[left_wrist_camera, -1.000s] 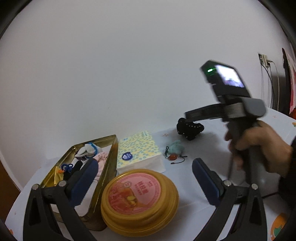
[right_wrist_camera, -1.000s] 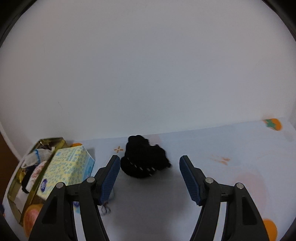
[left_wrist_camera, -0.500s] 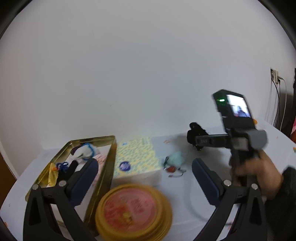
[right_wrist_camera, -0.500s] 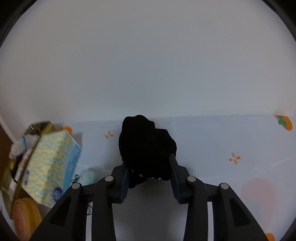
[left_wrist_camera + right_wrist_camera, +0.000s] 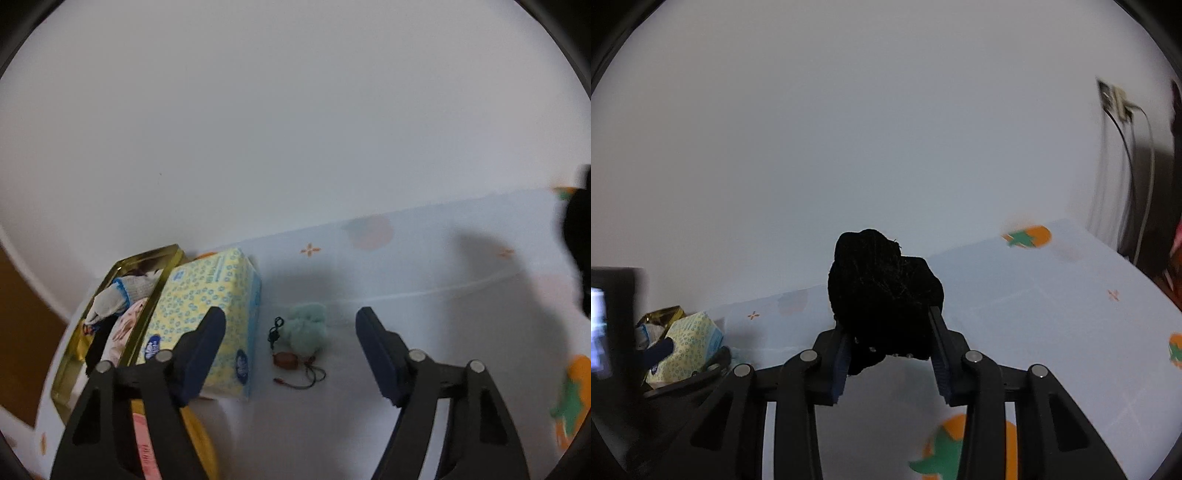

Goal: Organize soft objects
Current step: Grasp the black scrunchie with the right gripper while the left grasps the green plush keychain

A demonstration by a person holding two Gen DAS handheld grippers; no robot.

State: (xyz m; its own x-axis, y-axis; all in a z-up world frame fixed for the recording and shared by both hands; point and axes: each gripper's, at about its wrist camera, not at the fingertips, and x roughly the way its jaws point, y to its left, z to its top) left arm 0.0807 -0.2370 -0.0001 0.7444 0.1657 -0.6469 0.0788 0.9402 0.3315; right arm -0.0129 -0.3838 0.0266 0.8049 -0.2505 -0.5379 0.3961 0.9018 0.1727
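The right tongs (image 5: 888, 363) are closed tight on a black woolly bundle (image 5: 882, 295), holding it up off the counter (image 5: 1052, 332) over the patterned cloth. The left tongs (image 5: 290, 354) hang wide open with nothing between them, just above a small mint-green fluffy charm (image 5: 306, 328) with a dark cord that lies on the counter beside a yellow tissue box (image 5: 207, 306). On the far side of that box, at the counter's left edge, a gold tin (image 5: 66, 369) holds socks (image 5: 122, 295) and other soft bits.
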